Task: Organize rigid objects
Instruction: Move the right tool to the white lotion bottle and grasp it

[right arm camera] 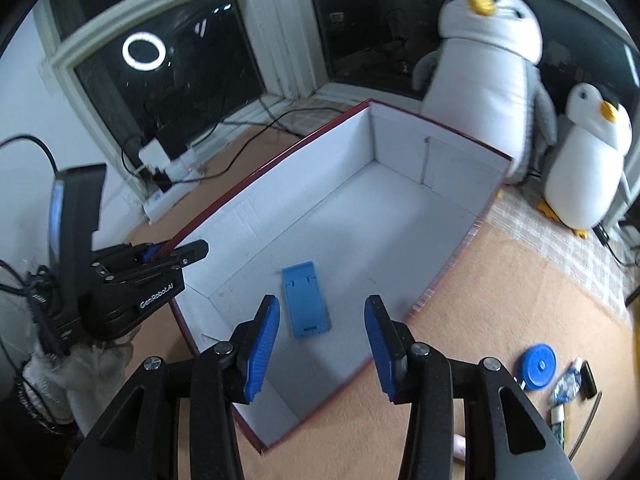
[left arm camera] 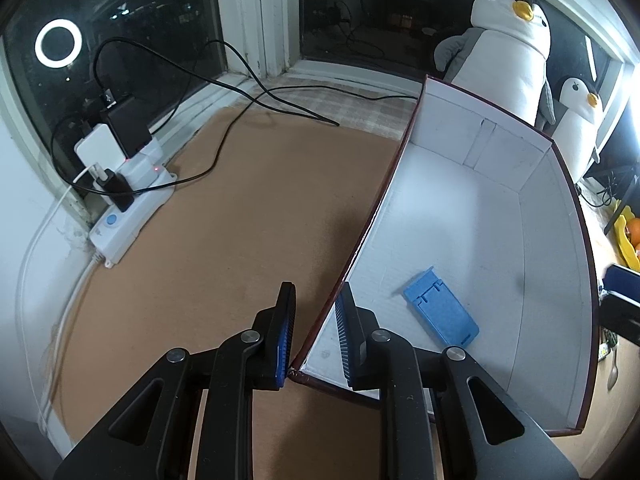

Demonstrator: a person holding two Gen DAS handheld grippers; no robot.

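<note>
Blue stand in box; left tongs narrow astride box wall, right tongs wide, empty; blue disc likely next.

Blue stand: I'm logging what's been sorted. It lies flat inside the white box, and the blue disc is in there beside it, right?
Not quite. The blue stand does lie flat inside the white box, but the blue disc is outside it, on the brown surface to the box's right. The right wrist view shows this.

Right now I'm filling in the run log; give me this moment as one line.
left gripper: open, straddling box wall | right gripper: open, empty, over box | blue stand: flat inside box | blue disc: outside
</note>
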